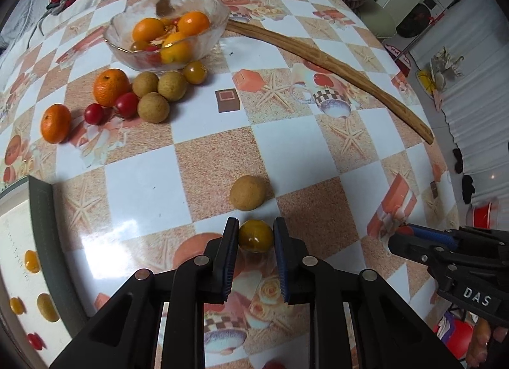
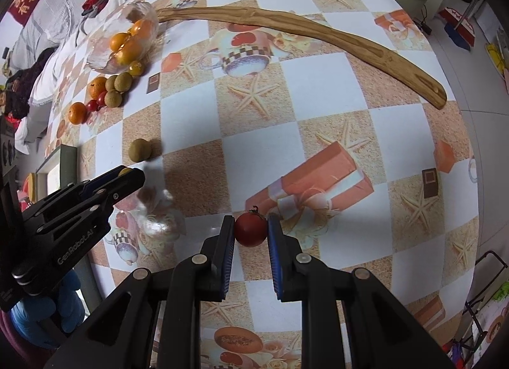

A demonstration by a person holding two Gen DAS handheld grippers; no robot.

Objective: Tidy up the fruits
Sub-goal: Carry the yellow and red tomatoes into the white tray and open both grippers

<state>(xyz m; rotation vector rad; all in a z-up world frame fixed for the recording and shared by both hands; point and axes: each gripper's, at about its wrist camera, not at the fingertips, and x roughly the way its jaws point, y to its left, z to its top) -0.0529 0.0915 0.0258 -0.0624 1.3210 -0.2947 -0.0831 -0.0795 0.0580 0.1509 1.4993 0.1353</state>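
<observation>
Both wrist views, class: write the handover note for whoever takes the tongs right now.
Left tongs: closed around a yellow cherry tomato, low over the table.
Right tongs: closed around a red cherry tomato.
Done: the white tray at the left edge already holds a few small fruits.
Left: one longan just ahead of the left tongs; a loose pile of oranges, longans and tomatoes beside the glass bowl, which holds more oranges. Wooden stick lies across the far side.

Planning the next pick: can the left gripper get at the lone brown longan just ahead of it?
Probably not yet: the left gripper is shut on the yellow tomato. Otherwise the longan lies unobstructed just beyond.
</observation>
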